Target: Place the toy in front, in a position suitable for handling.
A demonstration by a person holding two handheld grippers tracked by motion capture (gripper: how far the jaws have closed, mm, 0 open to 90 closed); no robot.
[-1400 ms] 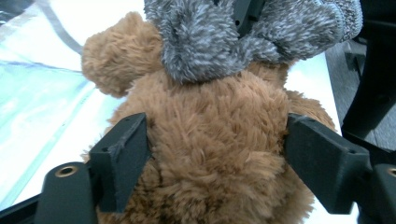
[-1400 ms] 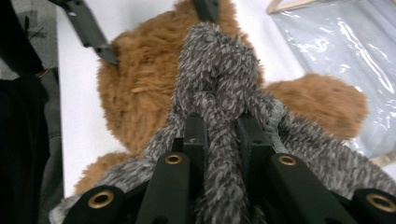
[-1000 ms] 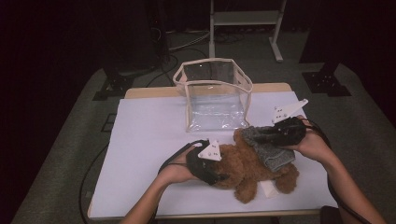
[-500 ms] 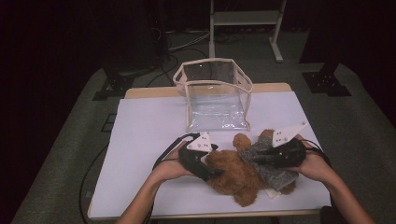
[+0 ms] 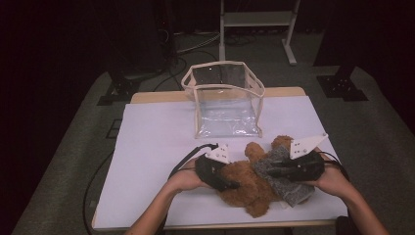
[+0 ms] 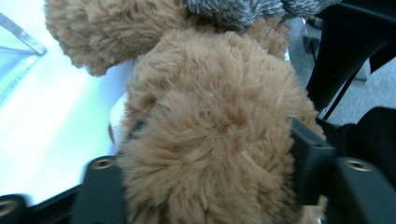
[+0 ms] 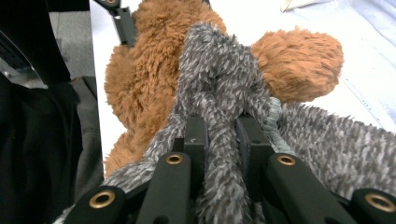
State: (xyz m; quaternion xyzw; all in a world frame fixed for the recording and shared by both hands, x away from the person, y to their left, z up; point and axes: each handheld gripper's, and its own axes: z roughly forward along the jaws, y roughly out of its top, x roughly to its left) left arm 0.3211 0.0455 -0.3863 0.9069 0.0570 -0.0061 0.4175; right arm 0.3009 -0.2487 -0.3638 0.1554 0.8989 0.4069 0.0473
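Observation:
A brown teddy bear (image 5: pixel 244 188) lies on the white table cover near the front edge, with a grey fuzzy garment (image 5: pixel 288 188) over its right side. My left gripper (image 5: pixel 234 185) comes in from the left. Its jaws have just been closing and now press on both sides of a plump furry part of the bear (image 6: pixel 210 130). My right gripper (image 5: pixel 272 172) reaches in from the right. It is shut on a bunched fold of the grey garment (image 7: pixel 219 79), with the bear's brown fur (image 7: pixel 299 60) just behind it.
A clear plastic bag with a cream rim (image 5: pixel 225 100) stands open and upright at the back middle of the table. The white cover (image 5: pixel 156 147) lies bare to the left. A metal stand (image 5: pixel 257 22) and cables are on the floor beyond.
My right gripper has come toward the front edge with the grey garment in it. The bear has shifted slightly with it. My left hand has stayed at the bear's left side.

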